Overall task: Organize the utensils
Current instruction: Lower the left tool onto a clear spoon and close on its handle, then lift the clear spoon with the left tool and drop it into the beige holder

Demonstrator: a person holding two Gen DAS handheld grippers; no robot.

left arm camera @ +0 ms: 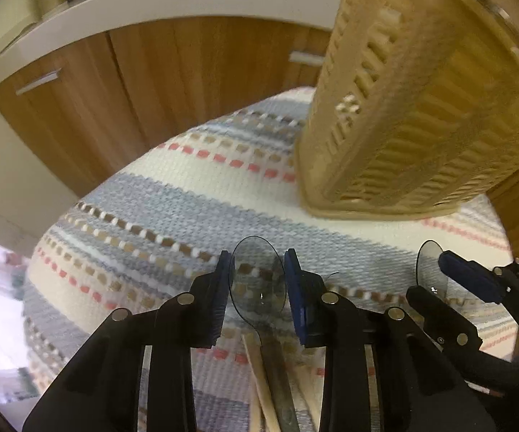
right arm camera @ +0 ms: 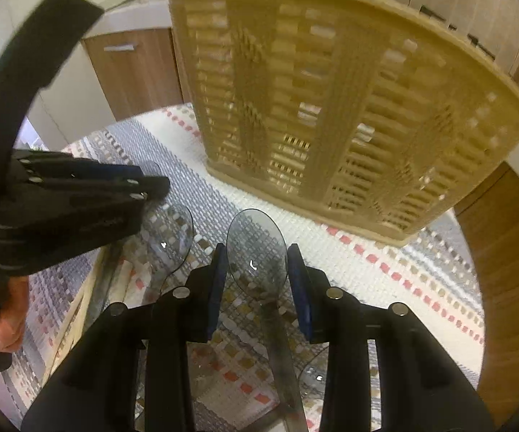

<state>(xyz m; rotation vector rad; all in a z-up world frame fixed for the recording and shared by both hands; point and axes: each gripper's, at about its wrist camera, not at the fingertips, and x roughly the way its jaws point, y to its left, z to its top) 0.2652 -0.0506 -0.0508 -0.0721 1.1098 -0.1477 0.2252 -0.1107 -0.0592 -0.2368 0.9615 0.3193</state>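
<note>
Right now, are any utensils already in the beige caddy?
No: through the slotted walls of the beige caddy no utensil shows, and each spoon sits between claw fingers above the striped mat.

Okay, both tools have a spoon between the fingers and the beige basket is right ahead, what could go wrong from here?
1. The left tool and right tool sit close side by side, so they could bump while lifting.
2. Each clear spoon sits by its bowl between the fingers; the smooth, curved plastic might slip or twist out.
3. The basket is tall and looks light; a spoon catching its rim could tip it on the striped cloth.
</note>
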